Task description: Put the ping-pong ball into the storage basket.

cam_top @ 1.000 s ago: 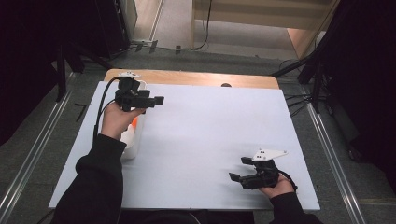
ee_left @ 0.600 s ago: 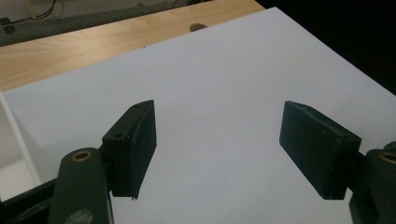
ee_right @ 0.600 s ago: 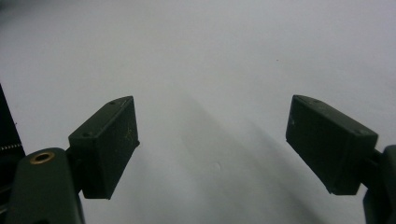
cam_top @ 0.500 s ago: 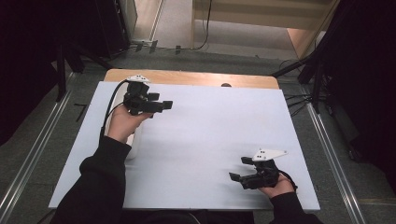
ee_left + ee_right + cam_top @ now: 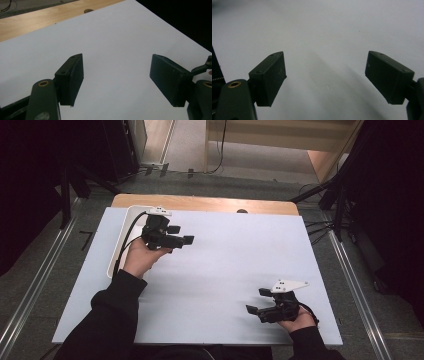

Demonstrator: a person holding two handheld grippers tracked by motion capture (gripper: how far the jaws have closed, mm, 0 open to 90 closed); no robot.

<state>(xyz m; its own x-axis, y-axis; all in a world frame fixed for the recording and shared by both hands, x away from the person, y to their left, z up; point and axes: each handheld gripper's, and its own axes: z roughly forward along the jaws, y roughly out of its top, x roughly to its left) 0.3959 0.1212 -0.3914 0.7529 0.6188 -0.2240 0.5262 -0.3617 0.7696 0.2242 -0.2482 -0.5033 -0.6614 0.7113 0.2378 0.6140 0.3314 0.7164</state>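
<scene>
The left gripper (image 5: 172, 236) is held above the white bench (image 5: 225, 265), jaws released with nothing between them, just right of a white tray (image 5: 120, 240). The right gripper (image 5: 262, 307) is rested low near the bench's front right, jaws likewise parted and empty

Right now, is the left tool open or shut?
Open. In the left gripper view the black left tool has its jaws standing well apart, with bare white tabletop between them and nothing held.
</scene>
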